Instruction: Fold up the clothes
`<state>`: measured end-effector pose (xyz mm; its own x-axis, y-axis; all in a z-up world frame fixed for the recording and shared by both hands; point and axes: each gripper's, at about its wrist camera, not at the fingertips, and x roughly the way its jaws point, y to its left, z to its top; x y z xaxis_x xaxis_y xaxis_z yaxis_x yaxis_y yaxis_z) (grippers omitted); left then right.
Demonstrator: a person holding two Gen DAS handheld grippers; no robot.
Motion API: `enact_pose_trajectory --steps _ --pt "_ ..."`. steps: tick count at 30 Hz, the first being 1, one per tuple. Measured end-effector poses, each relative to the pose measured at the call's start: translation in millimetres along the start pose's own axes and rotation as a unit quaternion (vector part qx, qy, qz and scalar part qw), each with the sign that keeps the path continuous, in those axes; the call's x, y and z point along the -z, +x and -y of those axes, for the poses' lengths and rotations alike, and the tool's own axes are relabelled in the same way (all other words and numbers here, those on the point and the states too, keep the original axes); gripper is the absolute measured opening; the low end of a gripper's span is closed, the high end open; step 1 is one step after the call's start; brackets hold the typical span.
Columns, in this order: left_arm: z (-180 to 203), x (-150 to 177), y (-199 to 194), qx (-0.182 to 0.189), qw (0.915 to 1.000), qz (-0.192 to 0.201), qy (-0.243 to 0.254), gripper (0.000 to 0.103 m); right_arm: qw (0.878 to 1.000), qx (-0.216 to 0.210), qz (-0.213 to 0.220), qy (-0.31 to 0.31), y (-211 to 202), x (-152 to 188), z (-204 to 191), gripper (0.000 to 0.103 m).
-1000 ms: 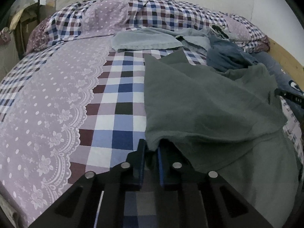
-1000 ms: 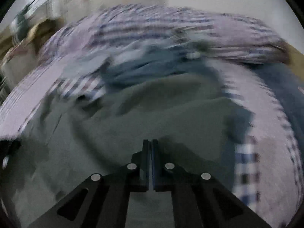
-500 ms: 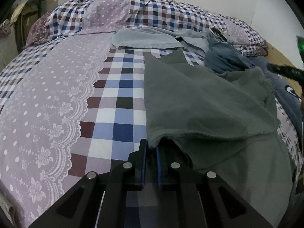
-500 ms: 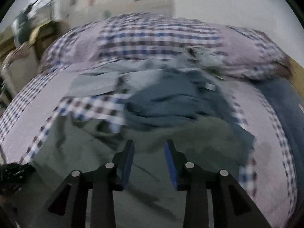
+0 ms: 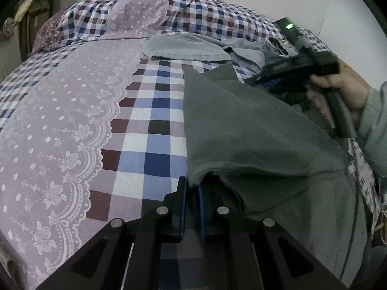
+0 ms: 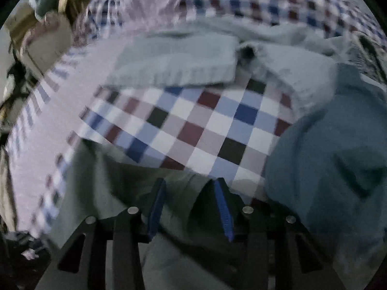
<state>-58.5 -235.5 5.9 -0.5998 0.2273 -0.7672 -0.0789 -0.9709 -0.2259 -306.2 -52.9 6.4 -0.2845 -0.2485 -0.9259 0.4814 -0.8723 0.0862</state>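
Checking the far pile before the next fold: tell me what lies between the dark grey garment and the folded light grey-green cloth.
In the right wrist view, only bare checked bedspread separates the dark grey garment from the folded light grey-green cloth.

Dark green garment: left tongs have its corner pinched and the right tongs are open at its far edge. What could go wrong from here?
1. The left tongs grip only a small corner of the dark green garment; a pull may slip it free.
2. The right tongs, open over the far edge, sit close to the blue garment and could snag that too.
3. The right view is blurred, so closing now may miss the edge.
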Motion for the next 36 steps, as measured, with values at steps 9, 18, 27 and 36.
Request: enact_pose_trajectory --steps 9,18,27,36 --pt "5 4 -2 -0.014 0.9997 0.012 0.014 0.007 0.986 0.097 0.097 -0.098 -11 -24 -36 0.003" --pt "25 8 -5 -0.032 0.9986 0.018 0.039 0.005 0.958 0.233 0.143 -0.084 -4 -43 -34 0.001" --pt "13 7 3 0.003 0.9996 -0.007 0.027 0.007 0.986 0.129 0.102 -0.013 -13 -34 -16 0.016" --pt "14 5 7 0.005 0.9997 -0.008 0.025 0.007 0.997 -0.068 0.015 -0.035 -15 -51 -69 0.045"
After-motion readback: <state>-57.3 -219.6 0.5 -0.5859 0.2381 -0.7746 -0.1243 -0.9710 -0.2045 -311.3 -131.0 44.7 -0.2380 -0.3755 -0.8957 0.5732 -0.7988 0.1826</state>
